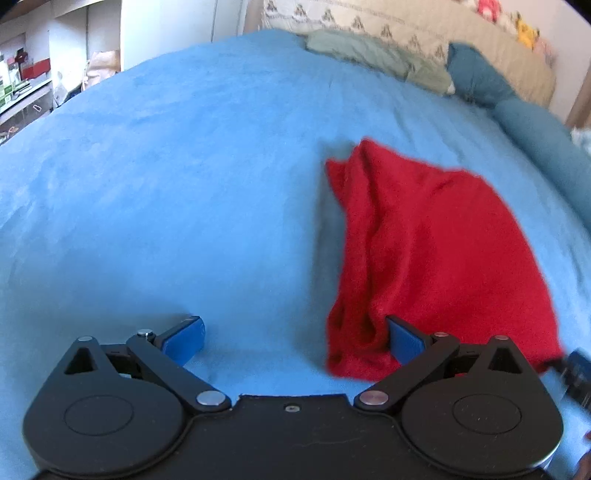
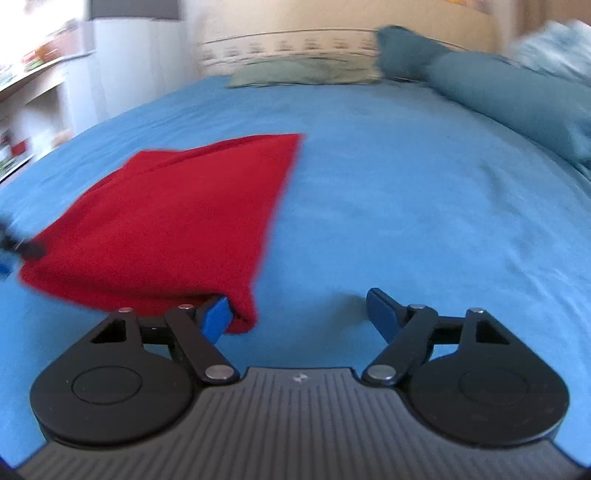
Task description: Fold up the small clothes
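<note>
1. A red garment (image 1: 436,258) is lying folded on the blue bedspread (image 1: 166,184), bunched into ridges along its left edge in the left wrist view, flatter toward the right.
2. The left gripper (image 1: 295,336) is standing released, its blue pads spread wide. The right pad (image 1: 404,341) is sitting against the near left corner of the garment; the left pad is lying over bare bedspread. Nothing is between them but bedspread.
3. The right gripper (image 2: 299,314) is likewise spread wide and grasping nothing. Its left pad (image 2: 216,319) is touching the near right corner of the red garment (image 2: 166,221), with cloth drooping just beside it; its right pad is sitting over bare blue bedspread (image 2: 406,203).
4. So both grippers are sitting at the near edge of the garment, one at each corner.
5. At the far side of the bed, a pale green pillow (image 1: 369,55) and a teal bolster (image 1: 517,110) are lying against a beige patterned headboard (image 1: 369,18).
6. Shelving (image 1: 26,81) is standing off to the left, with contents too blurred to identify.
7. Both views are showing motion blur, heavier in the right wrist view.
</note>
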{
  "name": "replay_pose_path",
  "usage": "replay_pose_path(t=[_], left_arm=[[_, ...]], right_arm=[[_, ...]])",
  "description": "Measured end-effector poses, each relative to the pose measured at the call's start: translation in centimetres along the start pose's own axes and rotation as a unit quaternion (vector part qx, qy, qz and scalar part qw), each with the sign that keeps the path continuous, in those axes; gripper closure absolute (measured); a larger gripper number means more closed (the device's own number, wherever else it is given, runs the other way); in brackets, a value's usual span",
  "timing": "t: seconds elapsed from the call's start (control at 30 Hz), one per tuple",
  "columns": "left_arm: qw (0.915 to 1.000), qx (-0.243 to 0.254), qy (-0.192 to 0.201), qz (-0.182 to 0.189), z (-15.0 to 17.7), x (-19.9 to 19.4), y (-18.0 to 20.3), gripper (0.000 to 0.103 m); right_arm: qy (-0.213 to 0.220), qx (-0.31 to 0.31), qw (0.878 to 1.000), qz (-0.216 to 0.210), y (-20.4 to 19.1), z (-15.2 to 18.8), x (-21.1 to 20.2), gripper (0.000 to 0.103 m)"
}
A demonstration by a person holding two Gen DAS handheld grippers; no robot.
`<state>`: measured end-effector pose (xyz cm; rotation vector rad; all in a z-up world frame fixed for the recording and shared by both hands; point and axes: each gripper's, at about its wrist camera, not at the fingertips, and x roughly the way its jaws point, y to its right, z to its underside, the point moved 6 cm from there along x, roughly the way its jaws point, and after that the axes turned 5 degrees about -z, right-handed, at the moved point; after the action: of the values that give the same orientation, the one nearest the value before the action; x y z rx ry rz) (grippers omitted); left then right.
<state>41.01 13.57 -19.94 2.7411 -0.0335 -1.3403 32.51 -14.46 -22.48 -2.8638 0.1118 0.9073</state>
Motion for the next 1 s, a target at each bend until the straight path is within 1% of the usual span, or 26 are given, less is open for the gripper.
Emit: replay_pose_path(t=[0.07,0.13,0.17,0.2,0.27,0.3,0.33,0.43,0.47,0.5,0.53,0.6,0.7,0.77,0.8,0.83,0.9,0.93,1.0], left_arm=[[0.9995,0.028,-0.009,-0.015,0.9,0.2,0.4,0.0],[0.9987,0.043,-0.009,-0.028,1.2,0.2,0.8,0.0],[0.9987,0.041,-0.008,-0.031,1.2,0.1,0.8,0.0],[0.9988,0.037,-0.009,-0.03,1.2,-0.1,0.7,0.0],[0.9992,0.028,-0.017,-0.024,0.9,-1.3,0.8,0.003],[0.9994,0.027,-0.011,-0.016,0.5,-2.4,1.0,0.004],[0.9994,0.032,0.005,-0.007,0.0,-3.6,1.5,0.003],[0.9967,0.056,0.058,0.0,-2.2,-6.7,2.6,0.0],[0.996,0.061,0.066,0.005,-3.1,-7.2,3.0,0.0],[0.9957,0.062,0.066,0.018,-4.1,-7.3,3.3,0.0],[0.9959,0.061,0.058,0.035,-4.9,-7.0,3.7,0.0],[0.9958,0.046,0.023,0.075,-6.8,-5.1,4.1,0.0],[0.993,0.017,-0.037,0.111,-9.0,-0.8,3.9,0.0],[0.9892,-0.01,-0.073,0.127,-9.5,2.2,3.6,0.0],[0.9879,-0.016,-0.084,0.129,-9.7,3.2,3.3,0.003],[0.9876,-0.02,-0.092,0.125,-9.7,4.3,3.1,0.007],[0.9865,-0.023,-0.102,0.126,-9.7,6.0,3.2,0.011],[0.986,-0.023,-0.102,0.13,-9.6,6.4,3.3,0.011],[0.9862,-0.02,-0.093,0.136,-9.6,6.7,3.7,0.011]], right_arm=[[-0.006,0.017,1.0,-0.016,0.9,0.2,0.4,0.009],[-0.006,-0.007,1.0,-0.011,0.5,0.2,0.5,0.008],[-0.007,-0.014,1.0,-0.013,0.4,0.0,0.5,0.008],[-0.013,-0.01,1.0,-0.026,0.4,-0.2,0.4,0.008],[-0.031,-0.008,0.998,-0.058,0.4,-0.6,-0.2,0.007],[-0.044,-0.016,0.996,-0.076,0.4,-0.9,-0.6,0.007],[-0.051,-0.022,0.995,-0.087,0.5,-1.2,-1.1,0.007],[-0.053,-0.023,0.99,-0.13,1.2,-3.0,-3.0,0.005],[-0.052,-0.016,0.989,-0.138,1.6,-3.9,-3.4,0.003],[-0.05,-0.008,0.988,-0.146,1.9,-4.9,-3.7,0.002],[-0.05,0.004,0.986,-0.158,2.3,-6.0,-3.6,0.0],[-0.051,0.032,0.983,-0.174,2.9,-8.4,-3.1,0.0],[-0.099,0.062,0.977,-0.179,3.2,-11.0,-0.3,0.0],[-0.125,0.091,0.967,-0.201,3.1,-11.7,2.2,0.0],[-0.138,0.109,0.963,-0.206,3.0,-11.7,3.6,0.0],[-0.151,0.127,0.957,-0.211,3.0,-11.5,4.9,0.0],[-0.17,0.152,0.949,-0.216,2.7,-10.8,7.2,0.0],[-0.178,0.157,0.946,-0.219,2.4,-10.3,8.2,0.0],[-0.185,0.159,0.944,-0.222,1.6,-9.5,9.5,0.0]])
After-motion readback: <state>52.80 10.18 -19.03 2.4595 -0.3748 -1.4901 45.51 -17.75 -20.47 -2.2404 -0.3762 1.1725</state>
